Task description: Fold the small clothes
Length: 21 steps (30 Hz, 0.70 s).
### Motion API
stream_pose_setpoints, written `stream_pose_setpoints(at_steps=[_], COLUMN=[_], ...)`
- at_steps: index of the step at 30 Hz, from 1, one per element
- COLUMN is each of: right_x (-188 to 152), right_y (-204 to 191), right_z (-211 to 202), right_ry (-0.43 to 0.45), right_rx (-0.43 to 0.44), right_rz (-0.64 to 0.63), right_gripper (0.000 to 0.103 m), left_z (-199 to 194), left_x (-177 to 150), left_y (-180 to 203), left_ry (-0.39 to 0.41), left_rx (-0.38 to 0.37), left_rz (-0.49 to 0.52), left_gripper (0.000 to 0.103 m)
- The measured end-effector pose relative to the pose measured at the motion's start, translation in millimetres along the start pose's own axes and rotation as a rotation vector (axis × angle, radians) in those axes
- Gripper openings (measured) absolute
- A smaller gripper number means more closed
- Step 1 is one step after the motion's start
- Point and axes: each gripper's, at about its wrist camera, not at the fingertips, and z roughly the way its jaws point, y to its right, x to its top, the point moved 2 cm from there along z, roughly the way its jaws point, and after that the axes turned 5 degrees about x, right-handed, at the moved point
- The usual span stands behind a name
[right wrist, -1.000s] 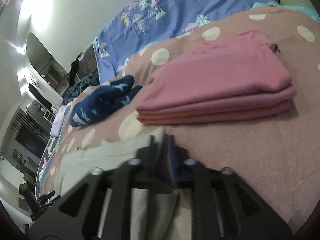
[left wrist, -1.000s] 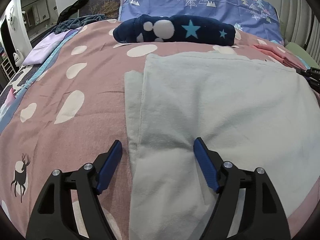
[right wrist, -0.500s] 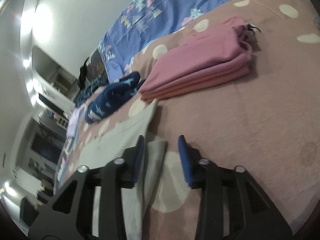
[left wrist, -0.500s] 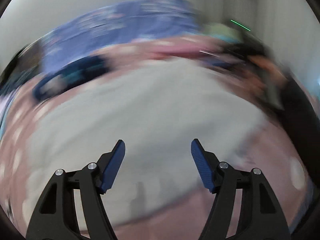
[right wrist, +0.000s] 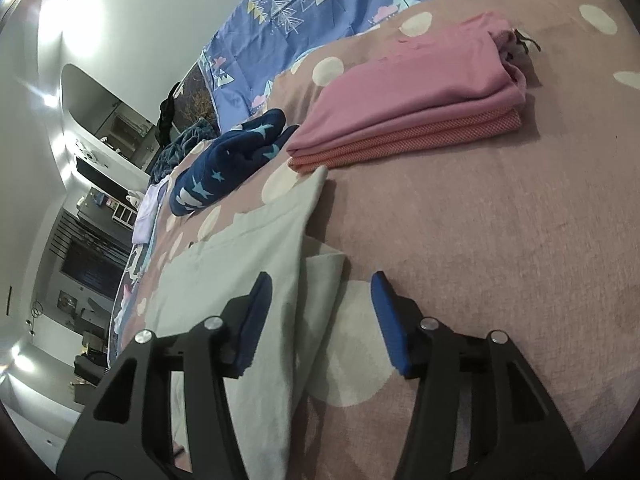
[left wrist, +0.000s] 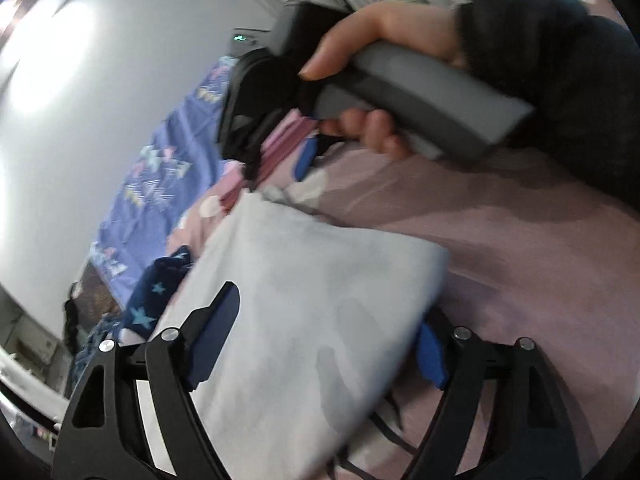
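A pale grey-green garment (left wrist: 304,304) lies folded on the pink dotted bedspread (left wrist: 520,248). My left gripper (left wrist: 324,332) is open, its blue pads on either side of the garment's near corner. The garment also shows in the right wrist view (right wrist: 240,280), with a folded edge between the fingers of my right gripper (right wrist: 320,320), which is open. In the left wrist view the right gripper (left wrist: 280,152) is held by a hand (left wrist: 372,76) at the garment's far corner.
A stack of folded pink clothes (right wrist: 412,104) lies on the bed beyond the garment. A navy star-patterned bundle (right wrist: 228,160) lies to the left of it. A blue patterned pillow (right wrist: 320,12) is at the head of the bed.
My right gripper has opened and let go of the garment's edge. My left gripper has swung round to the right along the garment and now faces the right gripper and hand.
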Motion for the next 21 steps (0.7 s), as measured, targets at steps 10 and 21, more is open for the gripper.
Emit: stream_pose_setpoints(at_steps=[10, 21], right_x=[-2.5, -11.1], right_y=[5.6, -11.2], right_z=[-3.7, 13.8], right_ry=[-0.029, -0.061], right_rx=[-0.049, -0.005], right_rz=[0.057, 0.025], right_gripper=[0.035, 0.039], left_z=[17.9, 3.4], left_x=[-0.9, -10.7], left_y=[-76.9, -60.1], left_ry=[-0.083, -0.103], left_rx=[-0.072, -0.16], left_rz=[-0.381, -0.399], left_gripper=[0.016, 0.006])
